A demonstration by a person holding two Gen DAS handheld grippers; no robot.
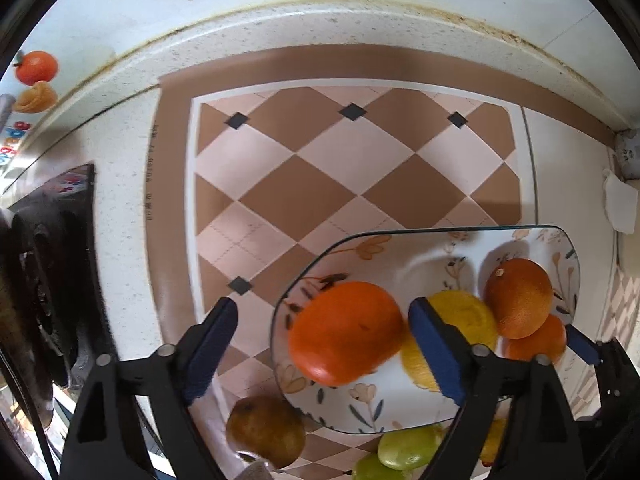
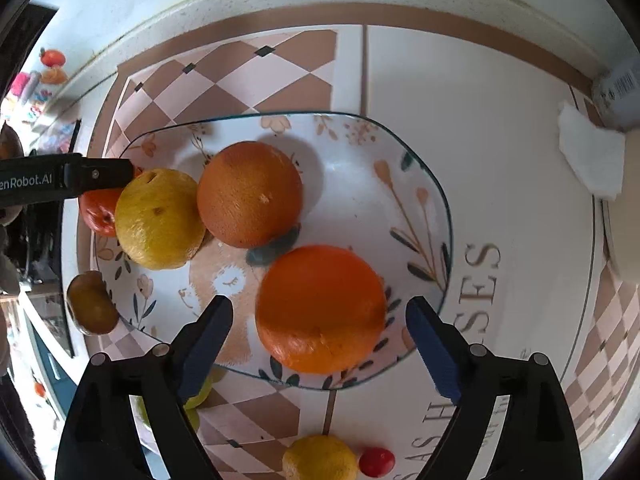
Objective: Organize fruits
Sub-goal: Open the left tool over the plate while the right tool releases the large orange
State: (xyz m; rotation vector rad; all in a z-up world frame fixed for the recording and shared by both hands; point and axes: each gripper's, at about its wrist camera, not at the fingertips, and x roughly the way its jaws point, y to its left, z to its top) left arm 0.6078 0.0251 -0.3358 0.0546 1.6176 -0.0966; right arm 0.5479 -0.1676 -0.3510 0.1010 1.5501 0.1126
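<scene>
Left tongs (image 1: 320, 322) open wide, blue pads apart, pointing down over the left edge of the plate (image 1: 404, 236). A smooth orange-red fruit (image 1: 346, 332) sits between the pads; whether the right pad touches it, cannot tell. The left pad stands clear of it over the checked mat (image 1: 296, 168).

Right tongs (image 2: 319, 320) also open wide, pointing down over the near right part of the same plate. A bright orange (image 2: 320, 308) lies between the pads with a gap on each side, resting in the plate.

4 fruits in the floral plate: the bright orange at front right, a duller brown-orange orange (image 2: 250, 194) behind it at centre, a yellow lemon-like fruit (image 2: 160, 218) left of that and touching it, and the orange-red fruit at the far left rim, partly hidden by the left tongs' black arm (image 2: 68, 178).

Off the plate, on the surface: a brown pear-like fruit (image 1: 266, 432) just beside the plate's left front edge, 2 green fruits (image 1: 404, 446) near the front edge, partly behind the tong frames, a second yellow fruit (image 2: 320, 458) and a small red fruit (image 2: 376, 462) side by side further to the front.

Plate straddles the checked mat and a white lettered mat (image 2: 480, 160). A white tissue (image 2: 592, 160) lies at the right, well apart. Fruit-shaped stickers (image 1: 36, 80) on the wall at far left.
</scene>
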